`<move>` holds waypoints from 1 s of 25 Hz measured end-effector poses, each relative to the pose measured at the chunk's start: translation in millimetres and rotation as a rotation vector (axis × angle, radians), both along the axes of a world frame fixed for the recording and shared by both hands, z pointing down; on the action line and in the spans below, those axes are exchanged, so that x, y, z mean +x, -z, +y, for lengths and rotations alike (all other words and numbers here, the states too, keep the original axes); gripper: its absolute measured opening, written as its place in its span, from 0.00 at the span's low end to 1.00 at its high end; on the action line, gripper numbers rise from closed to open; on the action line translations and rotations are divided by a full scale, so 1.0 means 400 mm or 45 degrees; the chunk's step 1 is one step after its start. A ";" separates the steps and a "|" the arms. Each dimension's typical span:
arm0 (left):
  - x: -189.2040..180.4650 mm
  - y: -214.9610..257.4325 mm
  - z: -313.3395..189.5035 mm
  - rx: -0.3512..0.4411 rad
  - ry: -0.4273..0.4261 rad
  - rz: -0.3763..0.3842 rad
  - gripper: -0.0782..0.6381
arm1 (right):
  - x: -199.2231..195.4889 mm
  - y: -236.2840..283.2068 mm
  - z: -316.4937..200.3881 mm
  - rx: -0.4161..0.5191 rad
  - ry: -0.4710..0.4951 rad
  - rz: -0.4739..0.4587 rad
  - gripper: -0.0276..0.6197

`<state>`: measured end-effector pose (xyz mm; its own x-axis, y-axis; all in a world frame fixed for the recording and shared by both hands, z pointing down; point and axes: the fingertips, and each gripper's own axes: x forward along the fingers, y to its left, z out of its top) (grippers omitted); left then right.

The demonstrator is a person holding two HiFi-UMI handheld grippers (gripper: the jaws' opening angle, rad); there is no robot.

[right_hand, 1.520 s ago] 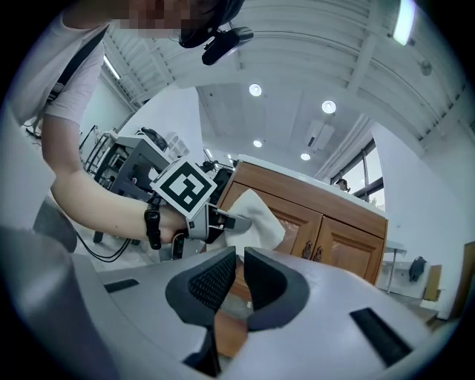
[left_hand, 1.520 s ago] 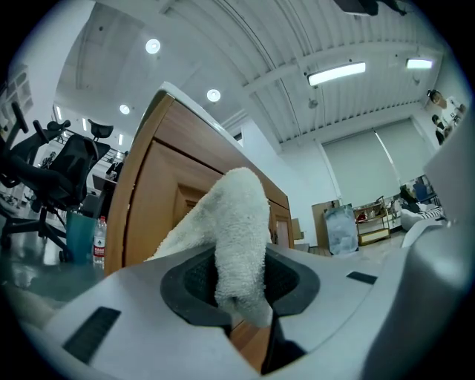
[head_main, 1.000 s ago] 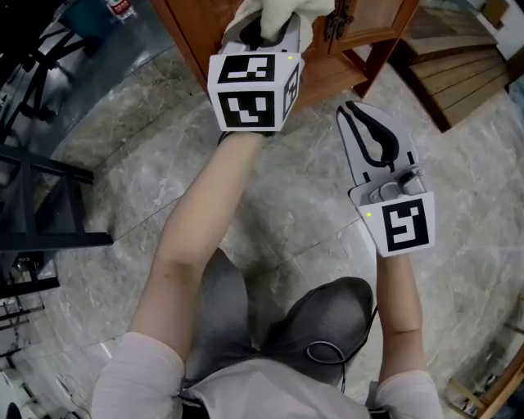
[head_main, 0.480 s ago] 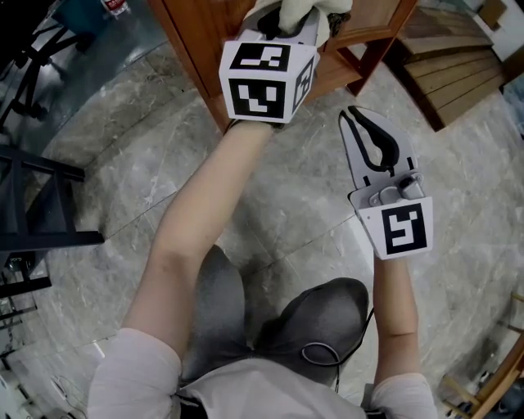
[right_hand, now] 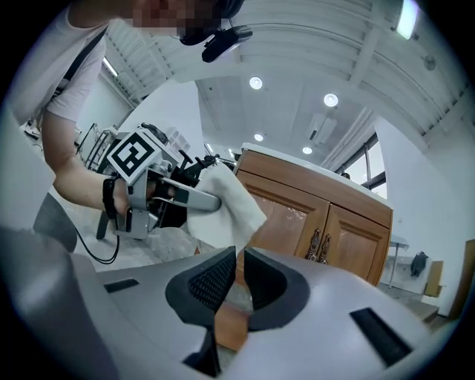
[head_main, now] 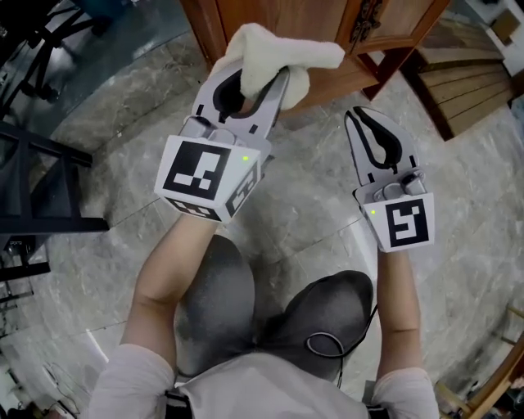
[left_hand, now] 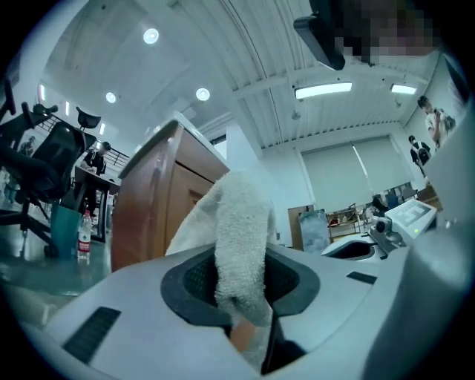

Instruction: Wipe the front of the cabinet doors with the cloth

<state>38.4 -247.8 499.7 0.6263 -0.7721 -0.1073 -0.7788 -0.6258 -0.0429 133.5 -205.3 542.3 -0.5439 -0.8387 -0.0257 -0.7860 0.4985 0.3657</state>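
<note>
A white cloth (head_main: 278, 57) bunches out of my left gripper (head_main: 246, 78), which is shut on it a short way in front of the wooden cabinet (head_main: 327, 20). In the left gripper view the cloth (left_hand: 241, 245) stands up between the jaws of my left gripper (left_hand: 241, 278), with the cabinet (left_hand: 159, 200) behind it at the left. My right gripper (head_main: 358, 117) is shut and holds nothing, at the right and below the cabinet's base. The right gripper view looks past its own gripper (right_hand: 239, 274) at the cloth (right_hand: 234, 197) and the cabinet doors (right_hand: 326, 215) with dark metal handles (right_hand: 318, 245).
A black metal frame (head_main: 41, 188) stands on the marble floor at the left. Stepped wooden boards (head_main: 458, 74) lie at the upper right. The person's knees (head_main: 246, 303) are below both grippers.
My left gripper has drawn back from the cabinet toward the person, still gripping the cloth, and now tilts to the left. The right gripper has barely moved.
</note>
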 end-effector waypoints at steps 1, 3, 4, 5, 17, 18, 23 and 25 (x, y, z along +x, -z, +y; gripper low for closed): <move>-0.032 0.000 0.008 0.000 0.023 0.004 0.27 | -0.014 -0.002 -0.001 0.001 0.008 0.000 0.13; -0.092 -0.012 0.019 -0.013 0.070 0.007 0.27 | -0.047 -0.005 -0.003 0.006 0.027 0.009 0.13; -0.119 -0.025 0.019 -0.023 0.096 0.003 0.27 | -0.064 -0.004 -0.005 0.010 0.036 0.013 0.13; -0.143 -0.043 0.016 -0.036 0.123 -0.004 0.27 | -0.081 -0.003 -0.006 0.013 0.045 0.012 0.13; -0.170 -0.155 -0.072 -0.130 0.188 0.024 0.27 | -0.089 -0.039 -0.028 -0.003 0.039 0.039 0.13; -0.165 -0.161 -0.082 -0.140 0.189 0.021 0.27 | -0.085 -0.042 -0.028 -0.005 0.039 0.040 0.13; -0.126 -0.179 -0.113 -0.196 0.184 0.058 0.27 | -0.050 -0.052 -0.028 -0.022 0.021 0.028 0.13; -0.111 -0.190 -0.119 -0.209 0.187 0.060 0.27 | -0.039 -0.054 -0.023 -0.016 0.021 0.025 0.13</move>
<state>-6.1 -295.3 575.7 0.5030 -0.8643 0.0009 -0.8609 -0.5010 0.0890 118.0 -214.3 563.9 -0.5583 -0.8296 -0.0043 -0.7700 0.5162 0.3749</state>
